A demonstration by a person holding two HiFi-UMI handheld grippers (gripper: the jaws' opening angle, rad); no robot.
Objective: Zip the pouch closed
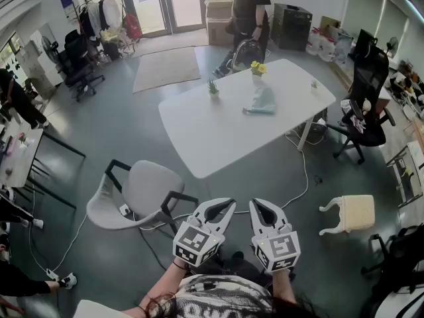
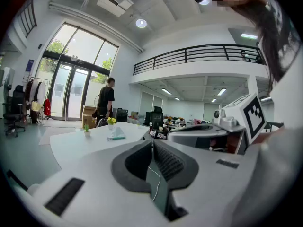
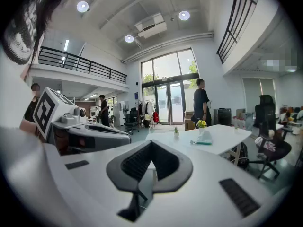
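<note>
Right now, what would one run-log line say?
left gripper: shut, empty | right gripper: shut, empty | pale green soft pouch: on white rectangular table, untouched

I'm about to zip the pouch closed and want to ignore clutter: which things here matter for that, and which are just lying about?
Job: pouch on the white table; left claw and right claw, both shut and empty.
Lying about: potted plant, yellow flowers, grey chair, stool, black office chair, rug.
</note>
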